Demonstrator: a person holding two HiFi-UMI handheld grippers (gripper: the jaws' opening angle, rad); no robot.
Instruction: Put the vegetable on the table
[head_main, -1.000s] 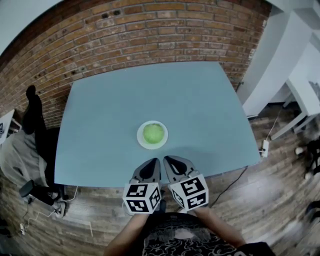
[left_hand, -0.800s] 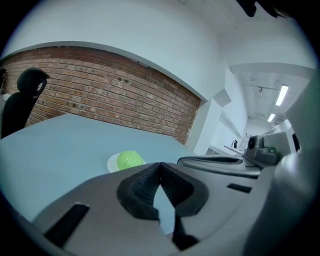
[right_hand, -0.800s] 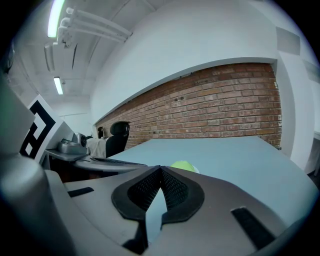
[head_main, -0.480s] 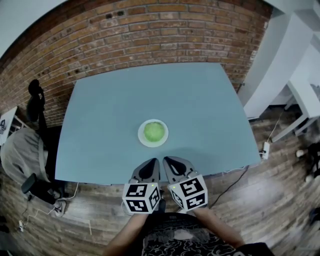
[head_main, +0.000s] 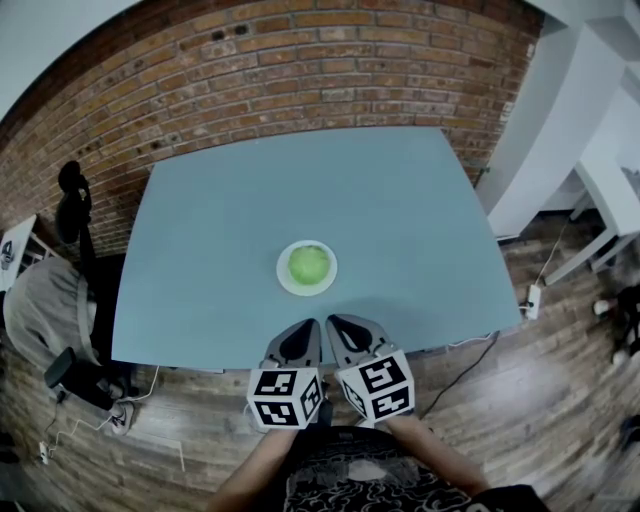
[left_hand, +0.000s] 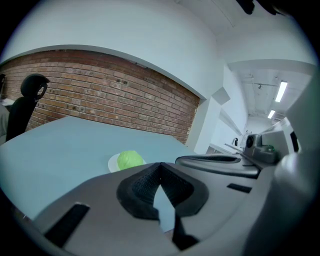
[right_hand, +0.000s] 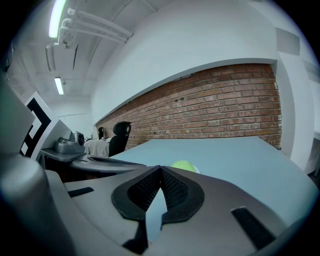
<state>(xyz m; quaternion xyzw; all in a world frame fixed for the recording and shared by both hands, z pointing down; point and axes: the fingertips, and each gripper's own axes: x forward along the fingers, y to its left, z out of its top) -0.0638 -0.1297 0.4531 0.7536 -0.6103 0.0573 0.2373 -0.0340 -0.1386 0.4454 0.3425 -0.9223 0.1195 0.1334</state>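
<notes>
One vegetable (head_main: 309, 263) (on a plate (head_main: 284, 276)) shows whole only in head view.

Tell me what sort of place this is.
Probably an office or lab workroom, indoors. A large blue-grey table stands before a bare brick wall, a black office chair sits beside it, and fluorescent strip lights run overhead.

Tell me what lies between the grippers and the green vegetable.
Nothing but bare table and the plate's near rim, as the head view shows. The vegetable sits on that plate, ahead of the left gripper and right gripper.
</notes>
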